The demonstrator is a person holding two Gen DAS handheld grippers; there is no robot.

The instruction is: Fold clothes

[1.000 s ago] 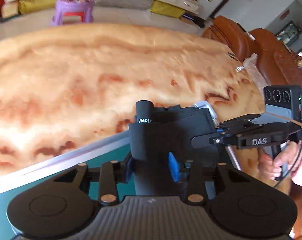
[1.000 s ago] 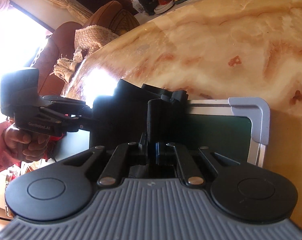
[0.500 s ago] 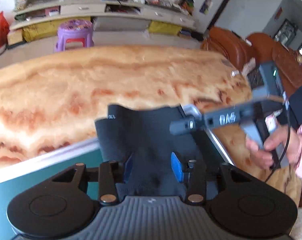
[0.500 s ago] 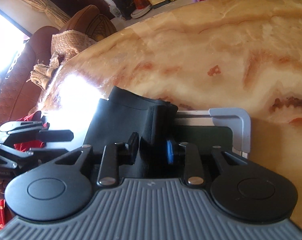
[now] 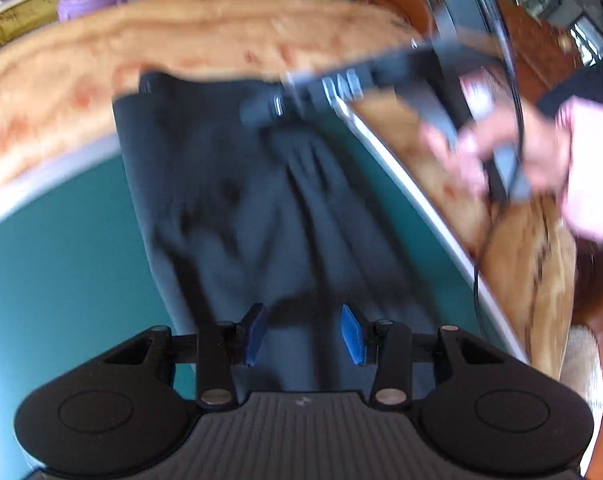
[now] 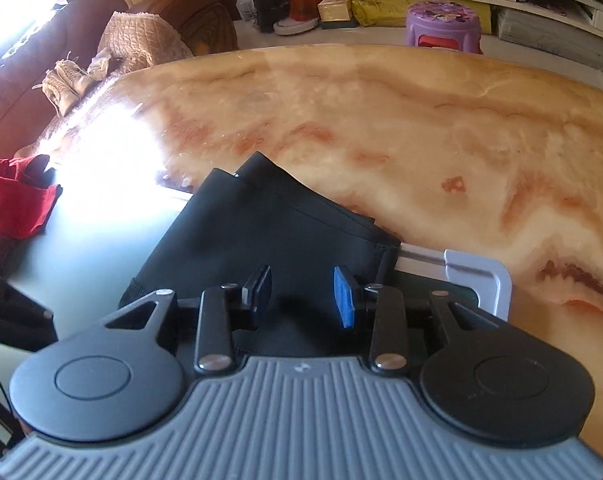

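A dark folded garment [image 5: 237, 200] lies on the green board [image 5: 61, 248], its far edge reaching onto the marble table. It also shows in the right wrist view [image 6: 261, 232]. My left gripper [image 5: 303, 334] is open just above the garment's near end, holding nothing. My right gripper [image 6: 303, 296] is open over the garment's near edge, holding nothing. In the left wrist view the right gripper [image 5: 269, 108] shows blurred over the garment's far right corner, held by a hand [image 5: 541, 168].
The marble table [image 6: 421, 120] extends beyond the board, whose grey corner piece [image 6: 489, 280] is at right. A red cloth [image 6: 13, 204] lies at the far left. Sofas, a purple stool [image 6: 445, 24] and shelves stand behind the table.
Both grippers have let go of the garment and opened. The garment, held up rolled a second ago, now lies flat on the board. Both grippers pulled back toward me.
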